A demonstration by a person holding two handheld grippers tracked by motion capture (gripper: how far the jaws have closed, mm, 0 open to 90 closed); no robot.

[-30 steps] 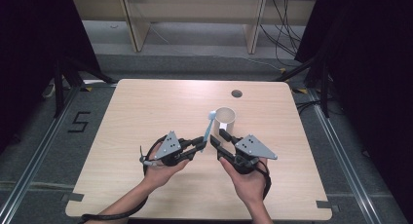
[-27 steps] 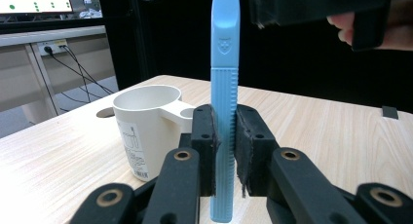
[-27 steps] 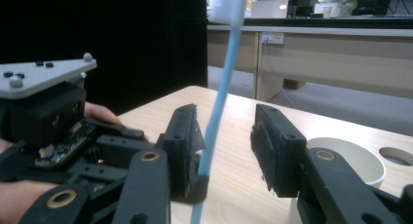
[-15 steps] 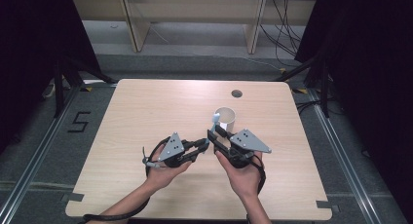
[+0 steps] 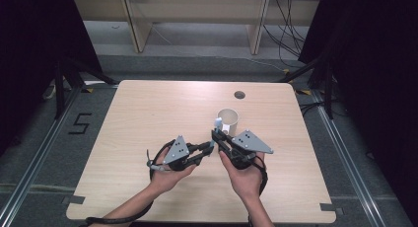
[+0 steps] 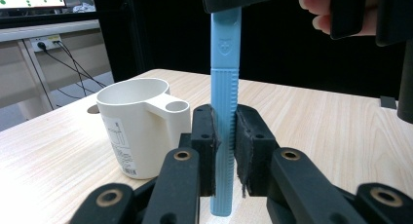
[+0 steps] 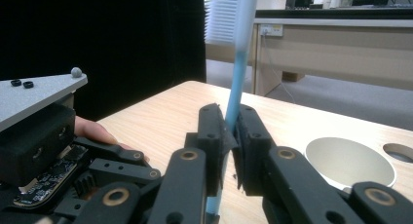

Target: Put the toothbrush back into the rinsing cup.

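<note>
- High view: we list a pale wood-grain table [image 5: 148, 113] with rounded corners and a round grommet hole [image 5: 239, 94] near its far edge. A cream cup [image 5: 228, 119] stands upright at centre-right. Just in front of it, our left gripper [image 5: 211, 147] and right gripper [image 5: 215, 134] meet tip to tip, each carrying a grey three-cornered plate. Between them stands the light blue toothbrush [image 5: 217, 123], its head rising beside the cup's near rim.
- Left gripper view: we record the left gripper [image 6: 225, 136] clenched on the lower, ribbed part of the toothbrush handle [image 6: 225, 92]. The handle is matte blue plastic, flat-sided, upright. The cup [image 6: 139, 124] sits just to the left, smooth cream plastic with a ring-shaped tab at its rim and a printed label low on its wall.
- Right gripper view: we record the right gripper [image 7: 228, 136], jaws just closed in, now pressing on the slim neck of the toothbrush [image 7: 237, 73]. White bristles [image 7: 221, 14] show above, blurred. The cup's [image 7: 350, 165] open mouth lies to the right, below.
- Risks, as we judge them: with both grippers clamped, any uneven pull could bend or twist the thin neck; the smooth plastic could slip in the pads if one gripper lets go early; a swing toward the cup could tip it, being light and close.
</note>
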